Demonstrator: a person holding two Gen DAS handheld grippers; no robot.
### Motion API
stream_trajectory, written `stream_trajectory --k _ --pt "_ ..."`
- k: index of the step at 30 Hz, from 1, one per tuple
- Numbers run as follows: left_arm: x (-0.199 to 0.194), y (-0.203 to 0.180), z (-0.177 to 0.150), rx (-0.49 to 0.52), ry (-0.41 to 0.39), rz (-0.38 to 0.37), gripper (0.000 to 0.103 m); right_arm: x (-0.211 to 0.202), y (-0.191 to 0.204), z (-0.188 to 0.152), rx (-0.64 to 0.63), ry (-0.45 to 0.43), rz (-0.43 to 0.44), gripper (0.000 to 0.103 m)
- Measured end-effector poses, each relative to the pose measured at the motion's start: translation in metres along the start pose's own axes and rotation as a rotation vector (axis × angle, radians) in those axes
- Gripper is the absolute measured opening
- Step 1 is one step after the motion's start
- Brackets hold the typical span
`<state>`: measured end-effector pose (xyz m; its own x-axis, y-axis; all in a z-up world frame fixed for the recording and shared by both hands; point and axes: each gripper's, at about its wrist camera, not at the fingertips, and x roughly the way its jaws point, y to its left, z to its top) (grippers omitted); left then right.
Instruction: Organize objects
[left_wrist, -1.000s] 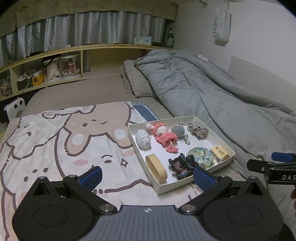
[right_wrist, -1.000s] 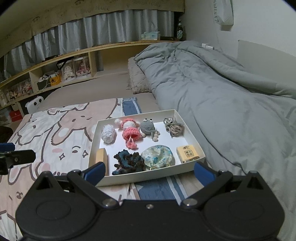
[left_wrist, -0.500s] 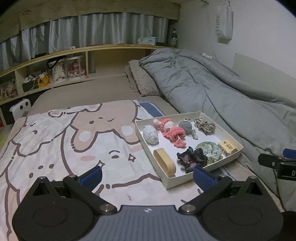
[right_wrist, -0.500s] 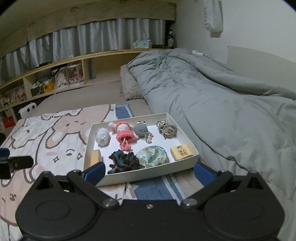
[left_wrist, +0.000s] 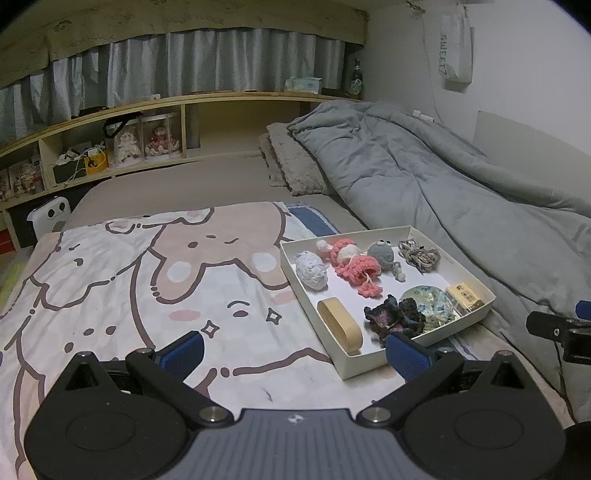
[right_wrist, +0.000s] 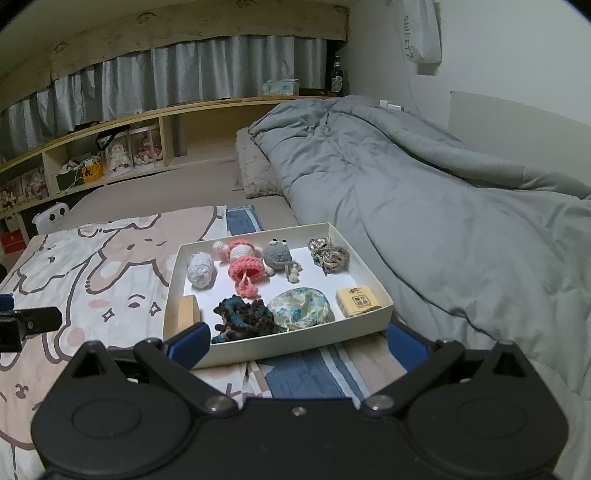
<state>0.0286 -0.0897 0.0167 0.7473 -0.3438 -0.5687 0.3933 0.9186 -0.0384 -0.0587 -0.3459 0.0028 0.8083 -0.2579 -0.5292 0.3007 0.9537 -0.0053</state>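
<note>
A white open box lies on the bed. In it are a white crochet ball, a pink crochet doll, a grey crochet creature, a multicoloured yarn knot, a dark crochet piece, a floral pouch, a small yellow box and a tan oval case. My left gripper is open and empty, short of the box's left front. My right gripper is open and empty, just in front of the box.
A cartoon-print blanket covers the bed's left. A grey duvet lies along the right by the wall. A pillow and a wooden shelf with dolls are at the back.
Both grippers have drawn back and shifted slightly; the box now sits a little farther right in the left view. Nothing was grasped.
</note>
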Motion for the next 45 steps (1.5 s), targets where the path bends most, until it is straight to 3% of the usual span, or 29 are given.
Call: stream_trajectory --k 45 --pt "-0.0012 -0.0042 -0.0012 0.004 0.006 0.007 0.103 -0.0006 0.0024 0.0002 -0.013 0.003 -0.015 0.103"
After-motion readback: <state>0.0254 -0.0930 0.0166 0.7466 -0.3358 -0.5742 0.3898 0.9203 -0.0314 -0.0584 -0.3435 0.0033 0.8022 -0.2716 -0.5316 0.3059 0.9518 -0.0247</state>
